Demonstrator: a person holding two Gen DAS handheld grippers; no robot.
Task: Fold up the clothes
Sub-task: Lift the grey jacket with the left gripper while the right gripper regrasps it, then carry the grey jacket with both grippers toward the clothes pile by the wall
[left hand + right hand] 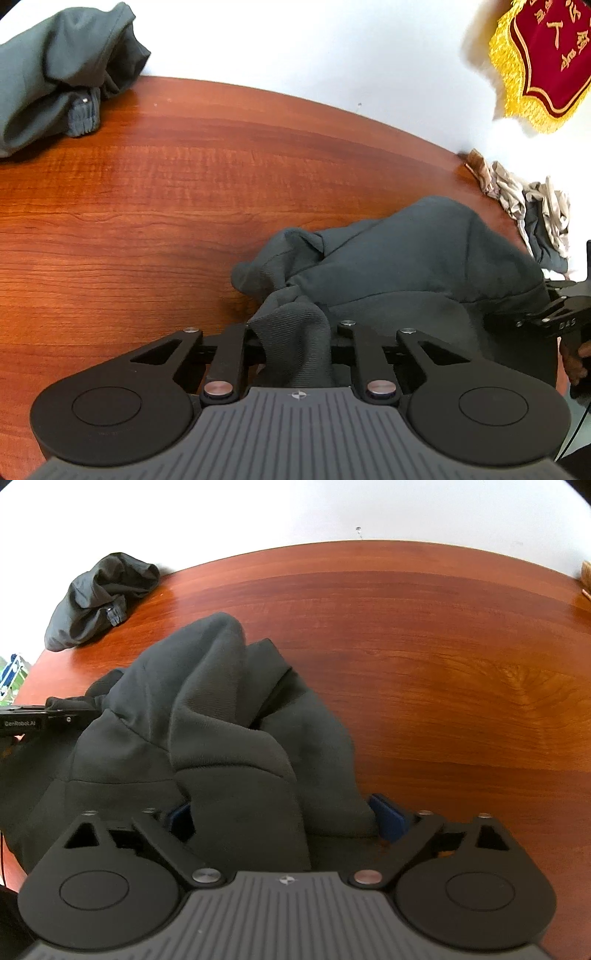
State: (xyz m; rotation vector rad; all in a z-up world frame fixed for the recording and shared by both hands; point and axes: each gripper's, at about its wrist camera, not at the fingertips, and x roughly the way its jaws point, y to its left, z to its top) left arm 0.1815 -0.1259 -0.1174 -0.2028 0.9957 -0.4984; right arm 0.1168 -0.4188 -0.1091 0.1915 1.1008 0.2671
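Observation:
A dark grey sweatshirt (424,258) lies bunched on the wooden table (184,184) near its front edge. My left gripper (295,339) is shut on a ribbed edge of the sweatshirt, which hangs out between its fingers. In the right wrist view the same sweatshirt (221,720) rises in a heap. My right gripper (284,819) has its blue pads (388,819) spread wide, with the sweatshirt's cloth lying between them. The left gripper (70,716) shows at the left of that view, holding the cloth.
A second grey garment (55,74) lies crumpled at the table's far left by the white wall, also in the right wrist view (99,598). A pile of beige and grey cloth (532,214) sits at the right edge. A red and gold pennant (546,59) hangs on the wall.

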